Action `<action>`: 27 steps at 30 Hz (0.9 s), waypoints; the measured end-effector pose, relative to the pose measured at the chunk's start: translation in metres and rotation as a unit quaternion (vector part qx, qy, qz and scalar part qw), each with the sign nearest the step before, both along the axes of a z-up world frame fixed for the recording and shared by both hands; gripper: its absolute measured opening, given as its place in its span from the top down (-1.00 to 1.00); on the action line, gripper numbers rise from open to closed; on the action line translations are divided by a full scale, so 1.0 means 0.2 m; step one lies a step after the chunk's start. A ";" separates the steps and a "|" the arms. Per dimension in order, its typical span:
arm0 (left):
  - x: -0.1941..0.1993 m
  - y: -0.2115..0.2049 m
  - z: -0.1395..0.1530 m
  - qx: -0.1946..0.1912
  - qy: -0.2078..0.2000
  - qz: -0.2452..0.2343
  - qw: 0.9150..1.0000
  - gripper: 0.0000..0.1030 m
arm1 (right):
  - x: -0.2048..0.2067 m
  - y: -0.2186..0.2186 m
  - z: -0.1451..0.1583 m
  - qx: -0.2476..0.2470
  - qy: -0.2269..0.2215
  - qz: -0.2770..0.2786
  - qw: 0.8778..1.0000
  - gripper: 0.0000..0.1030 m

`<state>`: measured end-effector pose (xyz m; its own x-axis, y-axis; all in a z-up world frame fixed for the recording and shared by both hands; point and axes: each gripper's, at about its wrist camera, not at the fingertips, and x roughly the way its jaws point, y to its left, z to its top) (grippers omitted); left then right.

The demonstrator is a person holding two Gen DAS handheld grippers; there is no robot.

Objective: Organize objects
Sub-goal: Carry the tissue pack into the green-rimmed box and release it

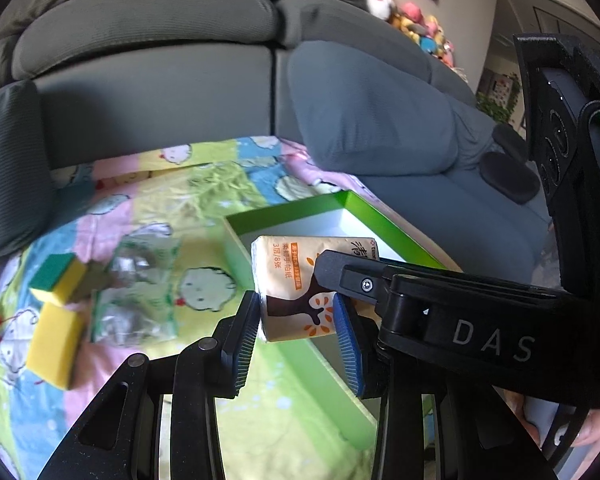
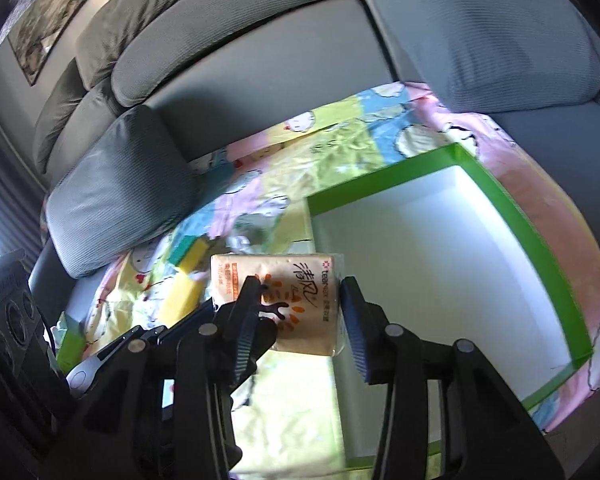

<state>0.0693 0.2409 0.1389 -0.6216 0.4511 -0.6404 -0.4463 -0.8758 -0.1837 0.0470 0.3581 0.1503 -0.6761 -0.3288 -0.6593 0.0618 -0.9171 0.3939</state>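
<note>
A beige tissue pack [image 1: 292, 280] with orange print and a brown tree is held in the air over the left edge of a green-rimmed box [image 1: 364, 208] with a white inside. My left gripper [image 1: 296, 312] is shut on its lower end. My right gripper [image 2: 300, 304] is closed around the same pack [image 2: 296, 280] from the other side; its black finger [image 1: 340, 272] crosses the pack in the left wrist view. The box [image 2: 540, 248] lies on a cartoon-print blanket and holds nothing visible.
Two yellow sponges [image 1: 56, 332], one with a green top [image 1: 58, 276], and clear packets with green print [image 1: 136, 292] lie on the blanket [image 1: 148, 208] left of the box. Grey sofa cushions [image 1: 148, 80] rise behind. A dark pillow [image 2: 120, 192] is at the left.
</note>
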 end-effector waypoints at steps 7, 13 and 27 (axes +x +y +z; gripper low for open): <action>-0.03 0.17 -0.08 0.006 -0.029 -0.025 0.999 0.25 | -0.01 0.18 -0.08 0.000 -0.024 -0.033 0.999 0.19; -0.05 0.27 -0.15 0.009 -0.054 -0.041 0.998 0.25 | -0.02 0.28 -0.14 0.007 -0.041 -0.055 0.998 0.17; -0.08 0.34 -0.28 0.005 -0.101 -0.049 0.994 0.25 | -0.09 0.35 -0.28 0.015 -0.088 -0.071 0.993 0.14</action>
